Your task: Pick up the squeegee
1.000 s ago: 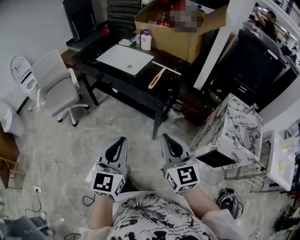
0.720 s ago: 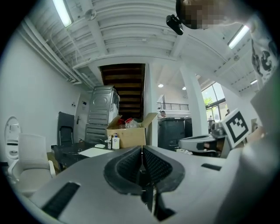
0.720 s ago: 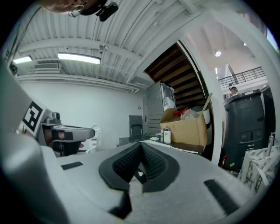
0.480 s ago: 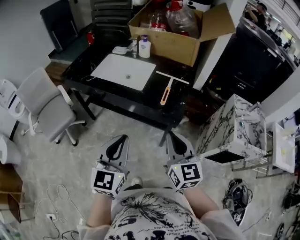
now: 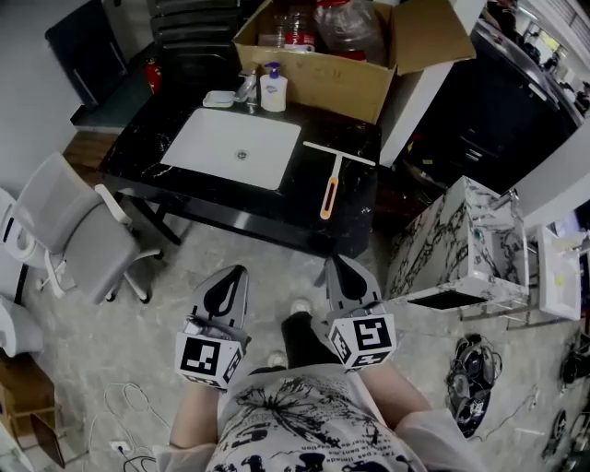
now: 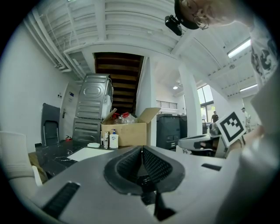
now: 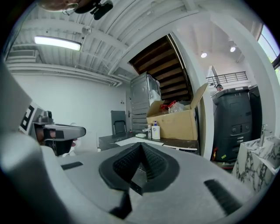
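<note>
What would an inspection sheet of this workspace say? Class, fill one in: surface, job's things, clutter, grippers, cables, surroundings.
Surface: black counter with white inset sink.
Job's things: squeegee lying flat right of the sink, untouched.
Clutter: pump bottle and soap dish behind the sink; open cardboard box holding bottles.
Grippers: left gripper and right gripper both shut, empty, short of the counter.
Cables: loose cable on the floor, lower left.
Surroundings: white office chair left; marble-patterned cabinet right.
</note>
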